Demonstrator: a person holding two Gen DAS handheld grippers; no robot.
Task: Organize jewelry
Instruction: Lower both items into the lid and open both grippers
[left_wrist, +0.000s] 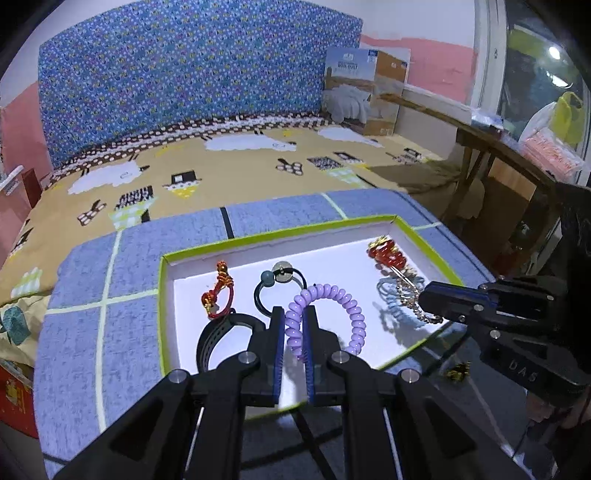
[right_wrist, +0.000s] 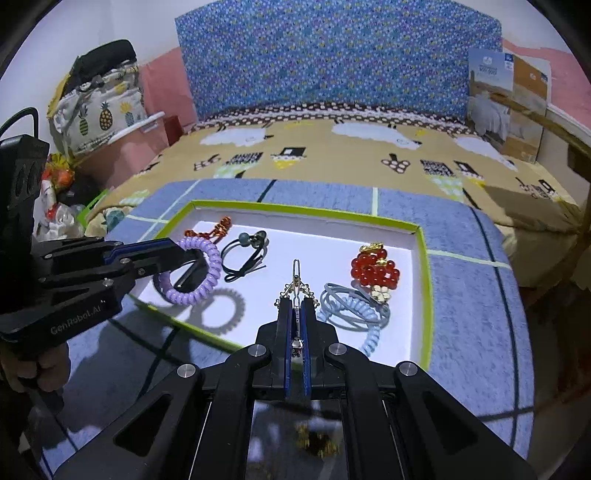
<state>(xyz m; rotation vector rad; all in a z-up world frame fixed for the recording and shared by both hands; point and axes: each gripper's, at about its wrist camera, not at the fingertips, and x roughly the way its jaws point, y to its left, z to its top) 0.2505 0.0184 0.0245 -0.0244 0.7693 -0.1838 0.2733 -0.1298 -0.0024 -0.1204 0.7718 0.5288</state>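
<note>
Your left gripper (left_wrist: 293, 325) has its jaws clamped on the purple coil hair tie (left_wrist: 325, 314), held over the near part of the tray (left_wrist: 162, 295); in the right wrist view its shadow falls on the white floor below, so it hangs clear of the surface. Your right gripper (right_wrist: 295, 306) has its jaws pressed together on a slim gold hair clip (right_wrist: 295, 275), the clip's wire tip projecting ahead over the tray's middle.

Just beside that clip lies the light blue coil tie (right_wrist: 354, 310), and touching its far side a red bead ornament (right_wrist: 375, 271). Further left rest a black elastic with a grey bead (right_wrist: 242, 245), an orange-red braided cord (right_wrist: 214, 229) and, nearest the left gripper, a black perforated band (left_wrist: 212, 338).

A small gold piece (left_wrist: 458, 371) lies outside the tray on the blue cover (left_wrist: 92, 280), near the front rim.

Judgement: most items are already in the tray. Two pieces remain in your grip to be placed, and the stray gold piece is left to collect. The bed (right_wrist: 332, 158) beyond carries no jewelry that shows.
</note>
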